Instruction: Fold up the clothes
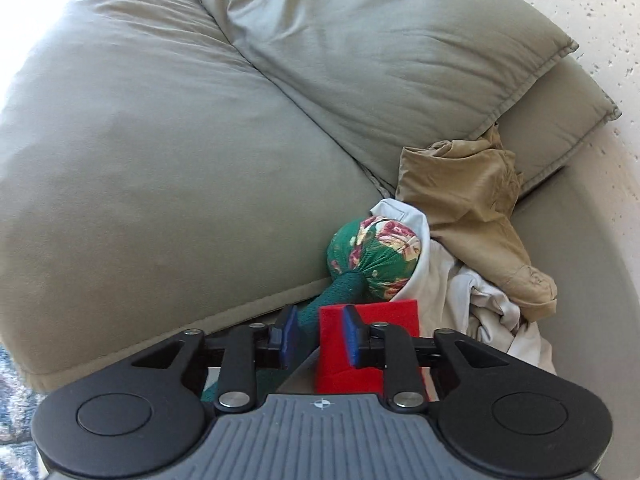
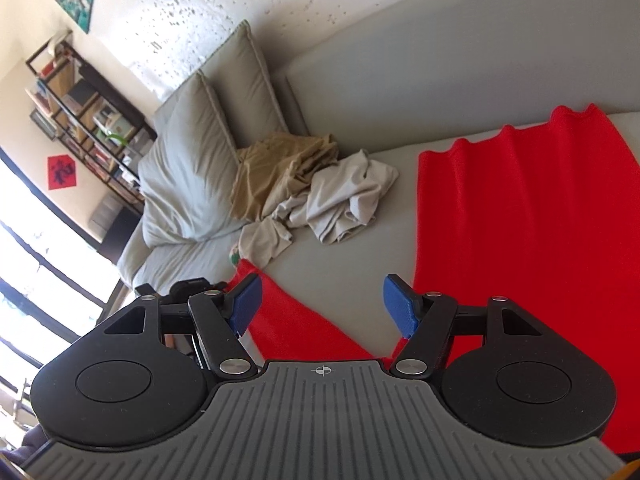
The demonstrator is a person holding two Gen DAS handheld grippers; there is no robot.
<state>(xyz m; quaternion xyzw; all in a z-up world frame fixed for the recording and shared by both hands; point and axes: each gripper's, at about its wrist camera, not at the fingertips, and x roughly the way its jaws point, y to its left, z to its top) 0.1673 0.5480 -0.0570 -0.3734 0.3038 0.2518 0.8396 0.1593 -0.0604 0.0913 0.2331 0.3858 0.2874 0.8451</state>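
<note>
A red knit cloth [image 2: 520,240] lies spread on the grey sofa seat [image 2: 340,272], and one corner runs in a strip toward the left. In the left wrist view that corner [image 1: 384,320] stands up between and around the blue pads. My left gripper [image 1: 320,332] has its jaws drawn narrow on the red fabric. Just ahead of it lies a green floral rolled sock [image 1: 374,260], whose stem reaches toward the left pad. My right gripper [image 2: 322,308] hangs wide open above bare seat between the two red parts, with nothing in it.
A crumpled tan garment [image 2: 276,172] and a white garment [image 2: 344,200] are heaped against the grey pillows [image 2: 188,168] at the sofa's end. A large seat cushion [image 1: 160,160] fills the left wrist view. A bookshelf [image 2: 80,112] and bright windows stand beyond.
</note>
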